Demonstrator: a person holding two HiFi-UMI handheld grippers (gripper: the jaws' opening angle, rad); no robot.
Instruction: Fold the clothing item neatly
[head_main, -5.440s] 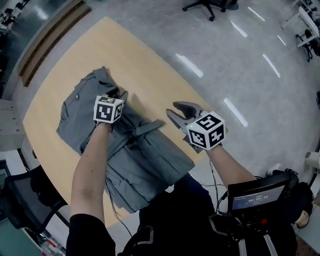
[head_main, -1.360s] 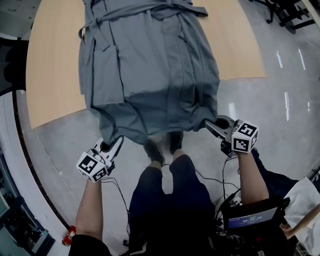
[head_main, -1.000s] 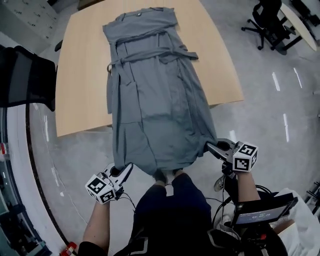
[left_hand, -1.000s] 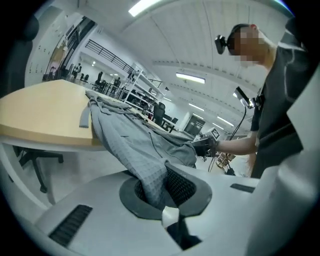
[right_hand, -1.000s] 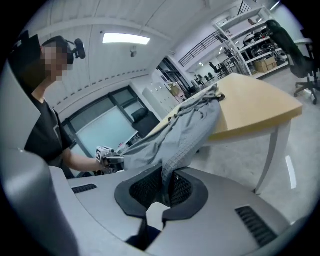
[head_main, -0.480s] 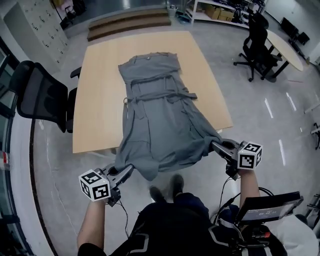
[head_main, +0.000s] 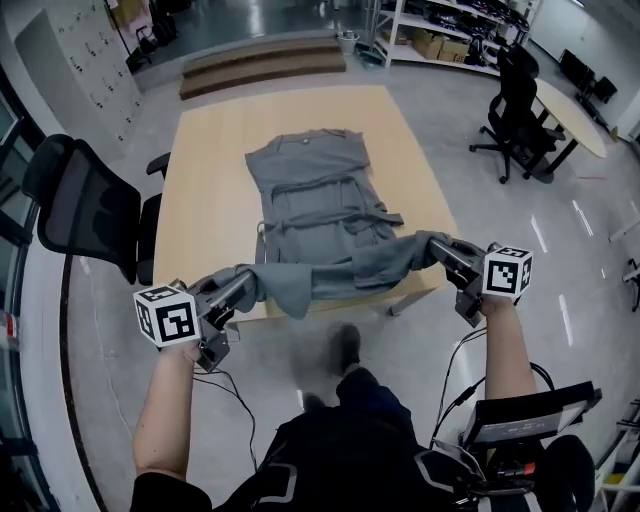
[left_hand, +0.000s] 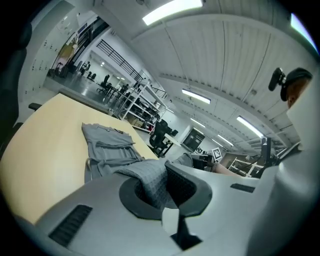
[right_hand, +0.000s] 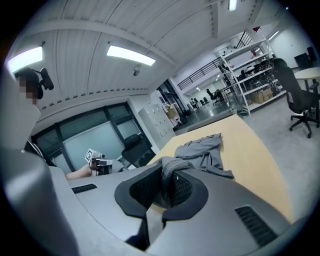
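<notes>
- Now the hem (head_main: 322, 282) is up in the air. A second ago it hung down off the near edge of the table (head_main: 205, 150); since then both my hands have risen, and the hem is stretched between them at about the height of that edge.
- Reading: the first fold, bottom half over top half, looks started but is not laid. Nothing has been doubled over yet.
- My left gripper (head_main: 238, 287) has its jaws clamped tight on the left hem corner (left_hand: 151, 181). The cloth is bunched between the pads and spills out over the top of them.
- My right gripper (head_main: 441, 251) is the same, jaws closed hard on the right hem corner (right_hand: 170, 172), with a twisted roll of cloth standing up between the pads.
- The grey belted dress (head_main: 315, 200) lies with its upper part flat on the table, collar (head_main: 308, 139) at the far end and belt (head_main: 335, 218) across the middle.
- The skirt leaves the table near the front edge and runs out to both jaws. It sags a little between them.
- Judgement: next I need to carry the hem towards the collar with even tension on both corners, or the fold line will skew.
</notes>
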